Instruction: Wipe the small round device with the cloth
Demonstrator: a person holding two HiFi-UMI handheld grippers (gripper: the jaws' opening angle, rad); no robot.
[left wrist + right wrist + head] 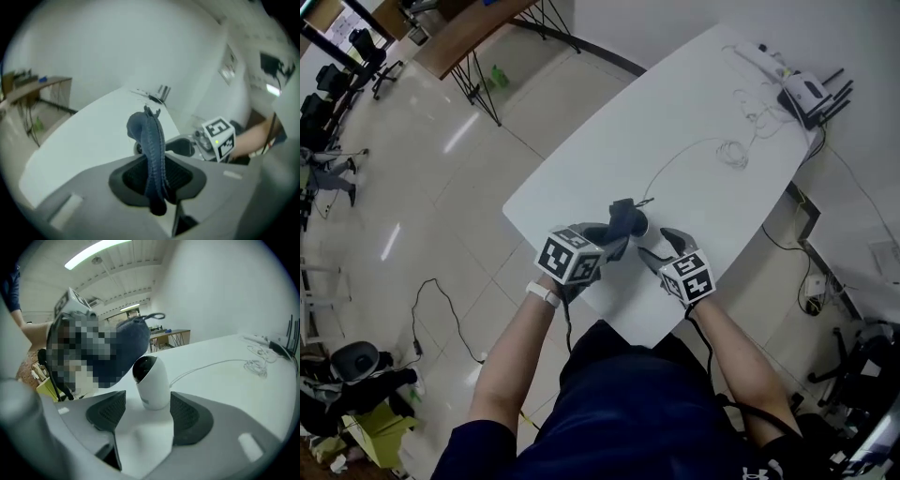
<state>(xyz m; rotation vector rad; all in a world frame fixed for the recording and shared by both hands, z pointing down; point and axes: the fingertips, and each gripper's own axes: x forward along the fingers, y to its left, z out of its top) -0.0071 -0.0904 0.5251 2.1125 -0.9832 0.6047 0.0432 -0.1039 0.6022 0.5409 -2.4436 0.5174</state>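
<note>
the white table (712,112) fills the middle of the head view. near its lower edge, the left gripper (157,176) is clamped on a dark blue cloth (152,145) that stands up out of its jaws. the right gripper (147,411) has its jaws parted. the small white round device (152,380) stands upright between them, just beside the cloth.

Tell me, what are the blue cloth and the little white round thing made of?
The cloth looks like soft fabric, dark blue and matte: it bunches in folds with a stitched edge. The small round device is probably hard plastic: a smooth white shell with a shiny dark face.
</note>
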